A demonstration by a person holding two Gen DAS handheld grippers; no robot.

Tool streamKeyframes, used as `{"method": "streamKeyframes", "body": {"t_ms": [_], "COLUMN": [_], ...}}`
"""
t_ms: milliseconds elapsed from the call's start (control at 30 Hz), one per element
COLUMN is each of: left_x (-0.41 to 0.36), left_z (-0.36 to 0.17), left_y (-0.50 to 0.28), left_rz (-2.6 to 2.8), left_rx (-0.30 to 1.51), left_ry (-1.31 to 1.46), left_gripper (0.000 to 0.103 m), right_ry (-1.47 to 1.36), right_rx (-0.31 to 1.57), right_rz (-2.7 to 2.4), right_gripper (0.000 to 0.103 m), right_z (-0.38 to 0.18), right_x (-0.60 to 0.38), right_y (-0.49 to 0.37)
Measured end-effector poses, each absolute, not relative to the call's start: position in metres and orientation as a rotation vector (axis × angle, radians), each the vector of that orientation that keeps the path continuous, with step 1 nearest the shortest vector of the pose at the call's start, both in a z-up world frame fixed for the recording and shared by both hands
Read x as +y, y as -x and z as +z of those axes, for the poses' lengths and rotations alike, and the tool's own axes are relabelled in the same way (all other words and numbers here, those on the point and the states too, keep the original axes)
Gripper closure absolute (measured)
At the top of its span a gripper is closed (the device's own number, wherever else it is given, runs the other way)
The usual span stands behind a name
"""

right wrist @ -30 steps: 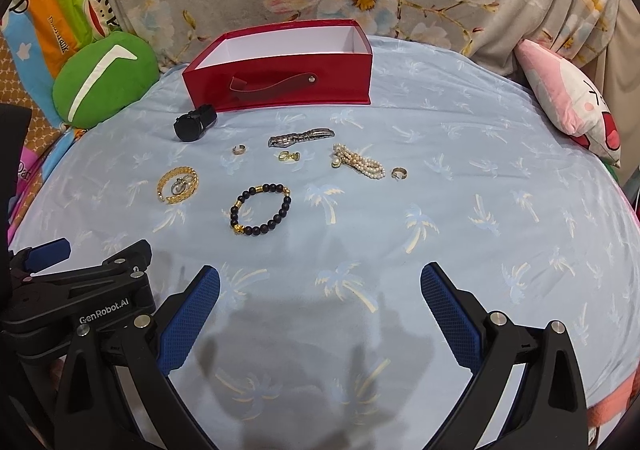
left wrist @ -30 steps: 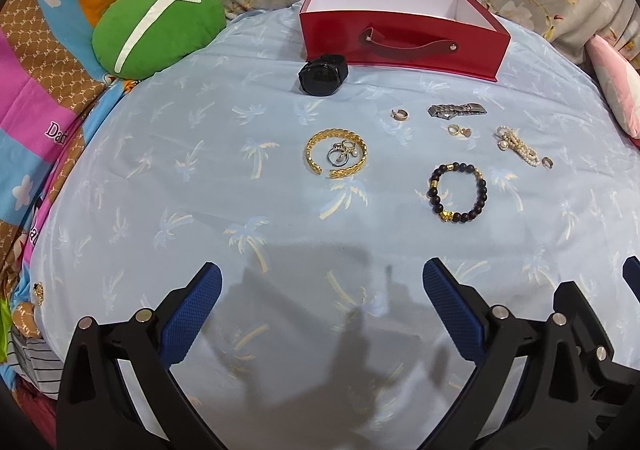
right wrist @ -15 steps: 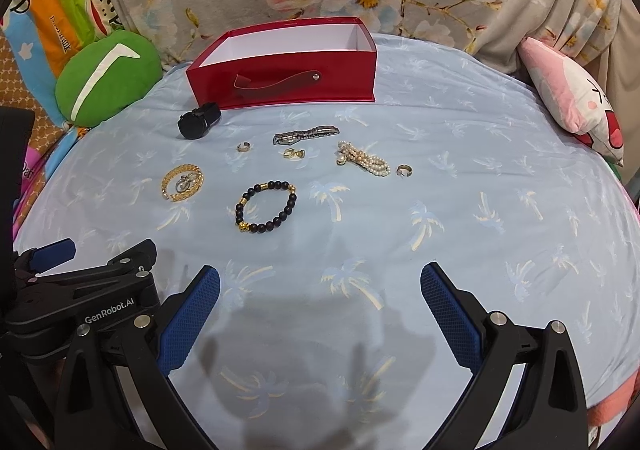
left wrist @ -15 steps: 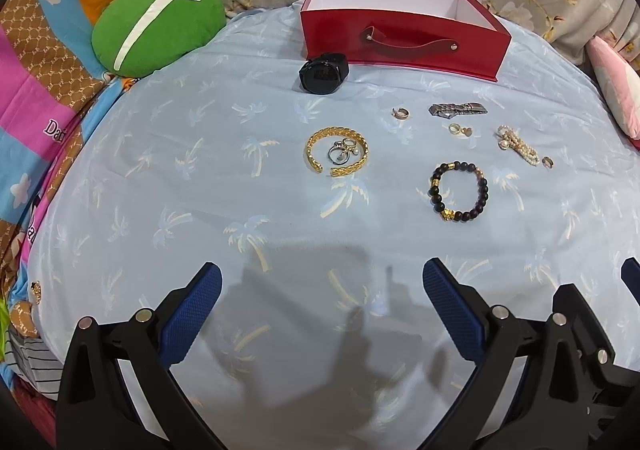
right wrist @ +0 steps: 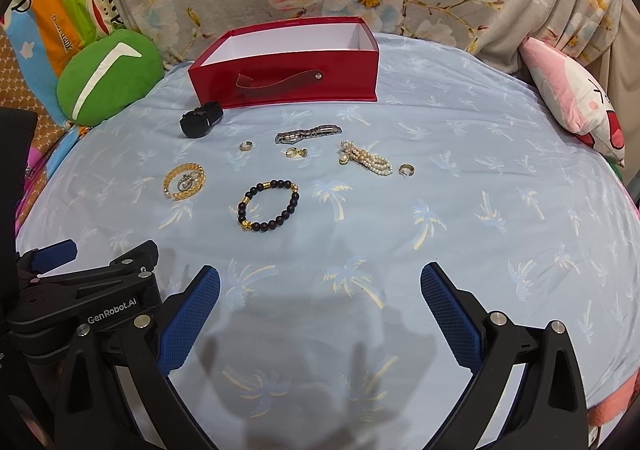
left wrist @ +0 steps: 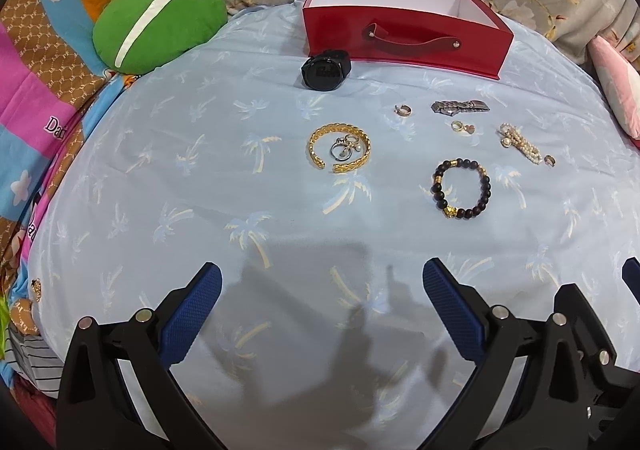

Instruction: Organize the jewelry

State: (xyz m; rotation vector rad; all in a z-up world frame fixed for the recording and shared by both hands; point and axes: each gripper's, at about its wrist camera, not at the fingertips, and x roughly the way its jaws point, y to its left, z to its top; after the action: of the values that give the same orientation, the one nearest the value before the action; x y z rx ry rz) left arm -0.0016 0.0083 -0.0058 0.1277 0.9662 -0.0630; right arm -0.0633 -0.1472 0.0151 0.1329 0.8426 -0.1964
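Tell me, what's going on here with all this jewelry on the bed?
A person holds two grippers, left gripper and right gripper, both open and empty above the blue sheet. The beaded bracelet, gold bangle, pearls and black watch lie loose; the red box looks empty.

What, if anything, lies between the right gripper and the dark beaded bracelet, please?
Nothing visible does. The right gripper is open over bare blue sheet, and only that cloth lies between it and the beaded bracelet. The gold bangle sits off to the bracelet's left, the pearl strand beyond it.
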Motion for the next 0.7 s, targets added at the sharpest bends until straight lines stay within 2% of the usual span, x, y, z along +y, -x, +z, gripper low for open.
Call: {"method": "streamKeyframes", "body": {"t_ms": [700], "left_x": [0.0088], "left_z": [-0.0065], "left_y": [0.0009], "left_rz": [-0.058], "left_rx": [0.97], "left_ry": [-0.134], "left_gripper": [0.005], "right_ry": [-0.129], "right_rx": [0.845], "right_rz": [-0.196], "right_gripper": [0.005], "right_z": [0.0153], "right_x": [-0.146], "right_y": [0.0629]}}
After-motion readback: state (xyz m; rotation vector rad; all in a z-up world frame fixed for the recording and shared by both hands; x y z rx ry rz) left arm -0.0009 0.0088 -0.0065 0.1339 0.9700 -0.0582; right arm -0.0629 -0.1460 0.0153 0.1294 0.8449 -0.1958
